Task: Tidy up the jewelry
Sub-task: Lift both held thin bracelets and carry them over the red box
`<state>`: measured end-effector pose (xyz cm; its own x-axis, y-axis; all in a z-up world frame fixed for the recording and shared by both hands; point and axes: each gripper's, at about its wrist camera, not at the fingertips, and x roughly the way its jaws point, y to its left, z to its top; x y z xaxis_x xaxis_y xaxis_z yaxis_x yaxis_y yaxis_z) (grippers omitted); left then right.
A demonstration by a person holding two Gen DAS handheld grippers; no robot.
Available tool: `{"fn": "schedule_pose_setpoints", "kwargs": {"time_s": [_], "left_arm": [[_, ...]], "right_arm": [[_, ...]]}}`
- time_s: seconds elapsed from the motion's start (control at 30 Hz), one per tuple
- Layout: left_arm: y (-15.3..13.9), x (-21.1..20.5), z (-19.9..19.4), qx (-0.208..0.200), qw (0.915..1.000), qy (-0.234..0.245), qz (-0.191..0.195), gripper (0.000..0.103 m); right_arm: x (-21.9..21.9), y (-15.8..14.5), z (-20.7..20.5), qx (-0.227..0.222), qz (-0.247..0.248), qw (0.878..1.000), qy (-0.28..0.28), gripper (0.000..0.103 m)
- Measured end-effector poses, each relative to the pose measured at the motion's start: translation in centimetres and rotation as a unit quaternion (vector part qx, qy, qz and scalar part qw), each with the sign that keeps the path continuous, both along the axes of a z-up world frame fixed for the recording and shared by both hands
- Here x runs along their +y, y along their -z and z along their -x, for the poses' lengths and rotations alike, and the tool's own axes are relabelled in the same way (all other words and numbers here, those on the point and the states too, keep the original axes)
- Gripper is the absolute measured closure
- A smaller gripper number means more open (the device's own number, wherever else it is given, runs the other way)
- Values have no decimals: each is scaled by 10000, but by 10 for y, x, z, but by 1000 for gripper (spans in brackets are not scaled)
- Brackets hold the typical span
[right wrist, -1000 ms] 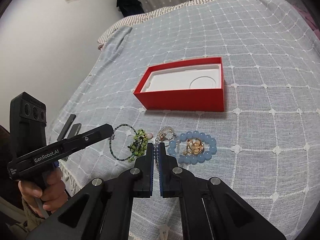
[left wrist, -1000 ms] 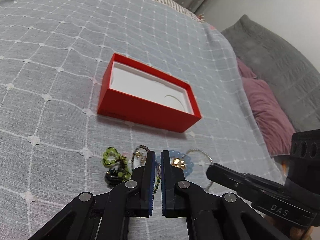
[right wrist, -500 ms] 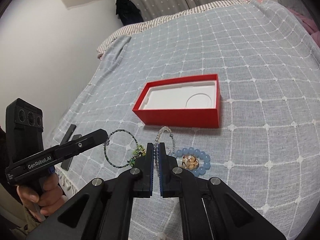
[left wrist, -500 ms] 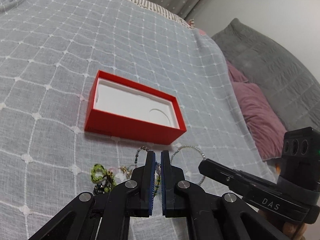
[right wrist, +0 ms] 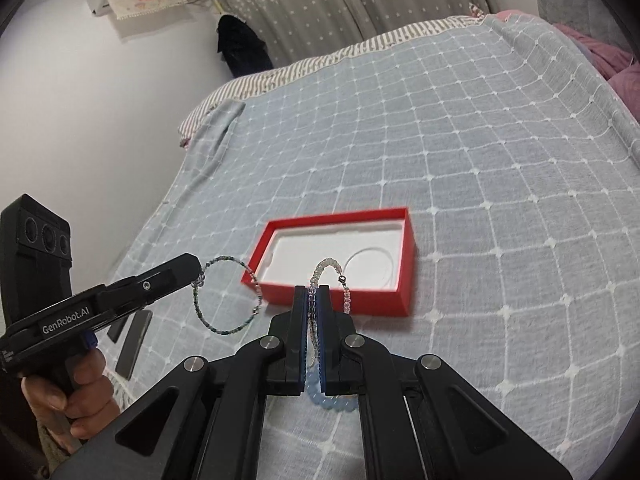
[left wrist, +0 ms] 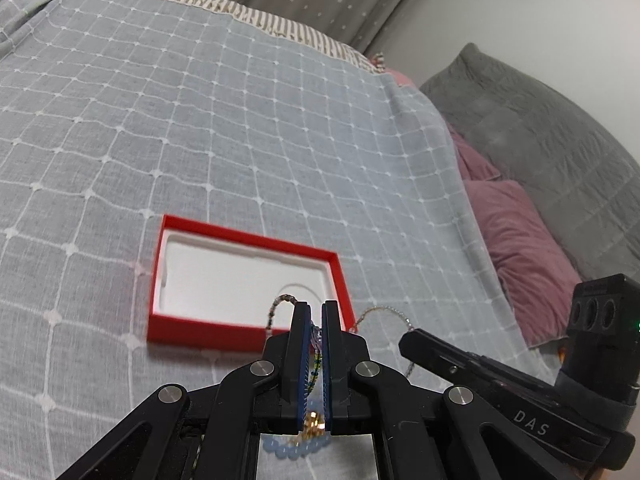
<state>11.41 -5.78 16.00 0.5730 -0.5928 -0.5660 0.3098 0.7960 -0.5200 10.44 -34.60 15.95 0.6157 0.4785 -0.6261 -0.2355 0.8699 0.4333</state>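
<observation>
Both hand-held grippers are clamped on bracelets: the left hand-held gripper (left wrist: 314, 320) pinches a dark beaded bracelet (right wrist: 224, 296), the right hand-held gripper (right wrist: 312, 304) a pale one (right wrist: 330, 268). The red box (right wrist: 340, 300) lies just ahead (long axis crosswise), nearer the right.

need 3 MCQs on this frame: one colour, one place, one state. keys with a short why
1. Lining of the red box: A white; B black; C yellow.
2. The light blue bracelet lies: A in the box; B on the bedspread, on the near side of the box; C on a pillow.
3. The right tool is: A open, empty; B shut on a pale bead bracelet; C shut on the box rim.
Key: 1 A, the insert shows white inside the red walls. 2 B, its beads show on the cloth beneath the tool. 3 B, the jaws pinch the bracelet and its loop stands above the tips.
</observation>
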Motion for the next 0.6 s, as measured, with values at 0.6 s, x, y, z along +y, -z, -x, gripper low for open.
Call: {"fn": "schedule_pose_setpoints", "kwargs": {"time_s": [0.6], "left_arm": [[39,10,-68,385,9990,-100,201,103]], "right_arm": [[16,19,-72,123,488,9987,97,99]]}}
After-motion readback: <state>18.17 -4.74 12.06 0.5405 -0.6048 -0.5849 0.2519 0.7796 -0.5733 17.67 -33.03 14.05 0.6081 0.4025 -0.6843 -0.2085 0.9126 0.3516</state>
